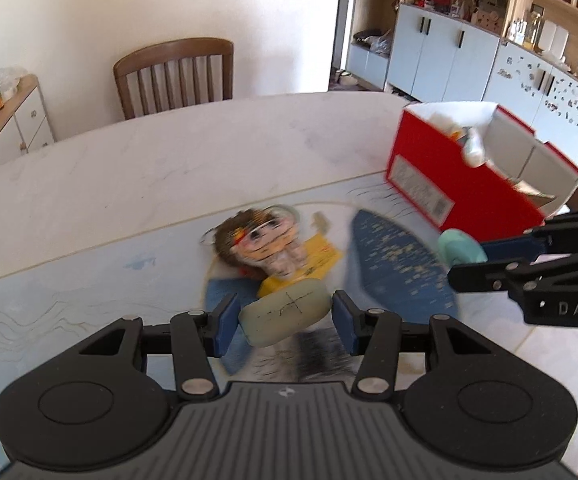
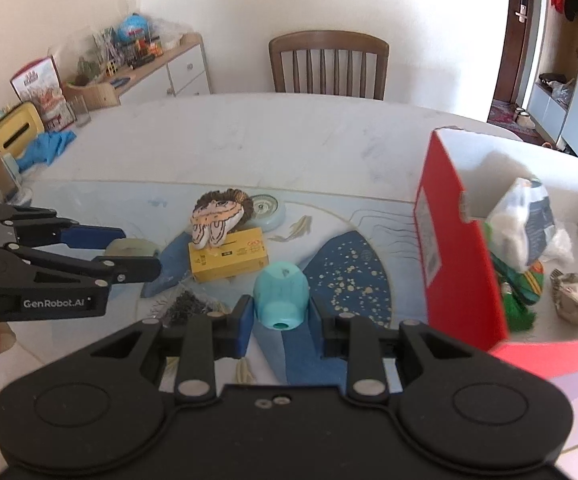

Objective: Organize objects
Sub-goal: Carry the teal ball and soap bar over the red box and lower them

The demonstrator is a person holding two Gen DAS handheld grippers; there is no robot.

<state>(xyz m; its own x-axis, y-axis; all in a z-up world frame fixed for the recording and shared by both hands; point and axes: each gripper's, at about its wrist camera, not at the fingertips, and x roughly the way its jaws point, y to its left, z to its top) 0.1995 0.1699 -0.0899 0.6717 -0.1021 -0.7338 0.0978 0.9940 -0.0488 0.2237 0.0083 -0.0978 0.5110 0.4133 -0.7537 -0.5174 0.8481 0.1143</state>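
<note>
Red box [image 2: 461, 248] (open-topped) near table edge [image 1: 509, 340], seemingly.

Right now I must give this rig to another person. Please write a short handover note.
Left gripper: shut on a pale oval case, lifted off the table.
Right gripper: shut on a turquoise object, beside the red box.
Done: several items already lie in the box.
Left: drop both held things in; then the plush doll, yellow carton, round disc and dark clutter on the mat.
</note>
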